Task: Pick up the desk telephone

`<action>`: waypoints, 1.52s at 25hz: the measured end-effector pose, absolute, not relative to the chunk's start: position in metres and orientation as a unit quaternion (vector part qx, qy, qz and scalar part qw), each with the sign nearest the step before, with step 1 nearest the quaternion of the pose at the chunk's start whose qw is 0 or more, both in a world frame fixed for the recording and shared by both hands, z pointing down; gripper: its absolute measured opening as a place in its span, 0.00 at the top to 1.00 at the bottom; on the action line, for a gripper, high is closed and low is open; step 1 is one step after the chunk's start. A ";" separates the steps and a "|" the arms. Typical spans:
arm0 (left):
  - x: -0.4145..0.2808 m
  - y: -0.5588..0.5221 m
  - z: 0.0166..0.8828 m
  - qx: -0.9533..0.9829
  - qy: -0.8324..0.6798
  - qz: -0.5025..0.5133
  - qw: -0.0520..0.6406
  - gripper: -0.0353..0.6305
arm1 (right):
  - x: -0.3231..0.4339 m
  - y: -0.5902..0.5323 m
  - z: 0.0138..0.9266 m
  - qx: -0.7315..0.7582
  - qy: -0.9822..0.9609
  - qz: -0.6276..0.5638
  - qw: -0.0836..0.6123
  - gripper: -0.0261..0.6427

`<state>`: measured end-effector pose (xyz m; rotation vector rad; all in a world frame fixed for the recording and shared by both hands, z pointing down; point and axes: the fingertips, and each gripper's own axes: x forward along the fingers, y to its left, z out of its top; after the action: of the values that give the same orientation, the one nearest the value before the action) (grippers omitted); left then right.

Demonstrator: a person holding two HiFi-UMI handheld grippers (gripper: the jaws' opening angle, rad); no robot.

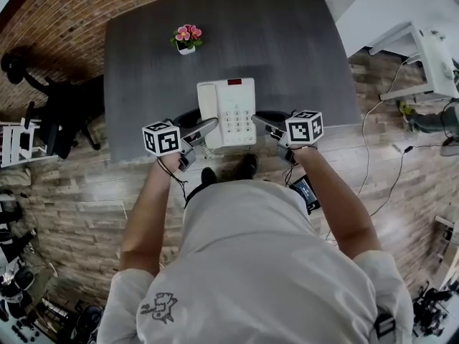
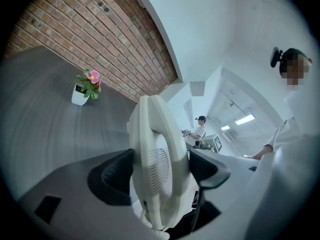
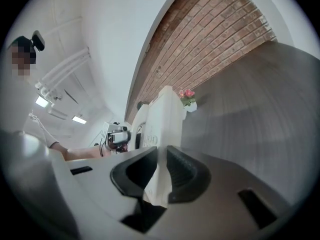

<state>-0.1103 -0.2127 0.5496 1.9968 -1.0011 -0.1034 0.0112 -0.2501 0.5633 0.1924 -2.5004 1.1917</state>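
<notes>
Clenched on the phone (image 2: 156, 156) along its handset edge: left gripper (image 2: 160, 170), dark pads (image 2: 116, 176) pressing on either face of the white casing. Clenched likewise on the opposite edge: right gripper (image 3: 161, 173), a thin white lip of the casing pinched between ribbed pads. From the head view, held between both grippers at the near edge of a grey desk (image 1: 287, 49), keypad (image 1: 237, 124) up, handset (image 1: 208, 107) in its cradle on the left, red display (image 1: 234, 82) at the far end, coiled cord (image 1: 208, 151) hanging at the near end. Impossible to tell whether clear of the desktop. Farther back on the desk, well apart from the phone, a small white pot of pink flowers (image 1: 187, 39). Beyond the desk, a brick wall (image 1: 64, 13). Below, a wood-look floor (image 1: 86, 192), with a black chair (image 1: 57, 106) at the left.
</notes>
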 end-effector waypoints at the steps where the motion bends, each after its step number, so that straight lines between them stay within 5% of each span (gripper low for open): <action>1: -0.114 -0.211 0.549 0.805 -0.399 -0.041 0.437 0.40 | 0.007 -0.248 0.562 0.071 -0.887 0.420 0.179 0.86; 19: -0.200 -0.128 0.536 0.837 -0.340 -0.022 0.429 0.40 | -0.075 -0.155 0.536 0.145 -0.893 0.400 0.147 0.87; 38: -0.181 -0.102 0.530 0.848 -0.308 -0.011 0.432 0.41 | -0.053 -0.118 0.529 0.185 -0.884 0.408 0.129 0.87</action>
<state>-0.1809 -0.1023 0.5301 2.1124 -0.7673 -0.0264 -0.0535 -0.1184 0.5293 0.5388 -2.5716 1.1875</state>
